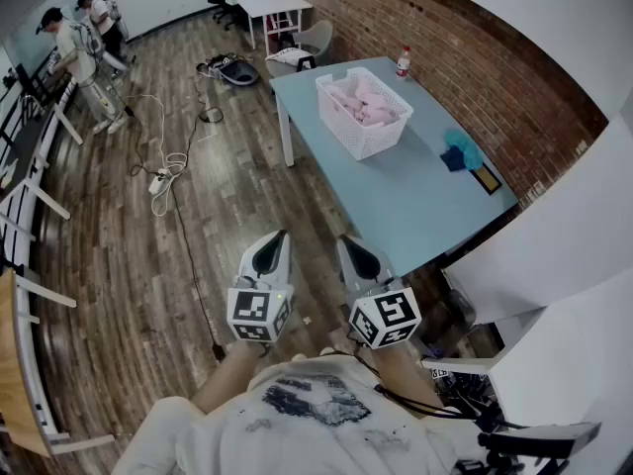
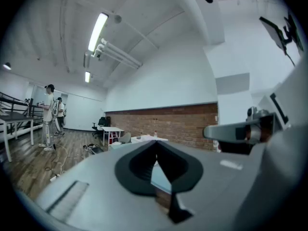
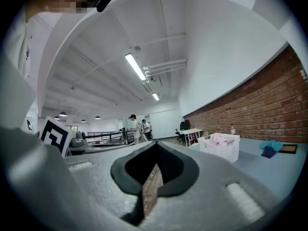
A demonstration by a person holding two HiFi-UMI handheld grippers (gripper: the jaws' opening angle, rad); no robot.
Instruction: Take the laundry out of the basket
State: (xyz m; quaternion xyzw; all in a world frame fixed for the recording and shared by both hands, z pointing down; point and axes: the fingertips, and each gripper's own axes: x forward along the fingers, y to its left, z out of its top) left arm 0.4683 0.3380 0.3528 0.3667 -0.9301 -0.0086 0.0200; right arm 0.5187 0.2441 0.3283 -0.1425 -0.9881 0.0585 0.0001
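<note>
Nothing's been started: left gripper and right gripper are held closed, empty; laundry is left in the far basket.

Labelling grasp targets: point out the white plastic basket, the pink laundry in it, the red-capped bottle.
White plastic slatted basket (image 1: 386,135): head view, near side wall.
Pink laundry (image 1: 362,102): head view, middle of the pile.
Red-capped clear bottle (image 1: 403,64): head view, its body.

White basket, pink laundry, pale blue table, red brick wall; perhaps teal cloth
</note>
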